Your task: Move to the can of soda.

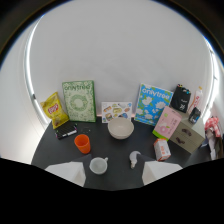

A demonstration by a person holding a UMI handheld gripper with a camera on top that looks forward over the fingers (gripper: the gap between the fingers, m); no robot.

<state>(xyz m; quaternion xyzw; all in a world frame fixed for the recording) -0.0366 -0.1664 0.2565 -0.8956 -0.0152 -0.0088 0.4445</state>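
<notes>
Standing empty beyond parted fingers (112, 172): white bowl (120, 128), orange cup (83, 144)

Bare desk (107, 147) opens between the orange cup (82, 143) on the left and the right-hand boxes (176, 131); the white bowl (120, 128) blocks the far middle.

Matt dark tabletop (105, 145), glossy yellow foil chip bag (54, 109), smooth orange plastic cup (83, 143), matt off-white bowl (120, 128)

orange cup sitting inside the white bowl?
No. The orange cup stands on the dark table, apart from the white bowl, beyond the open gripper.
</notes>
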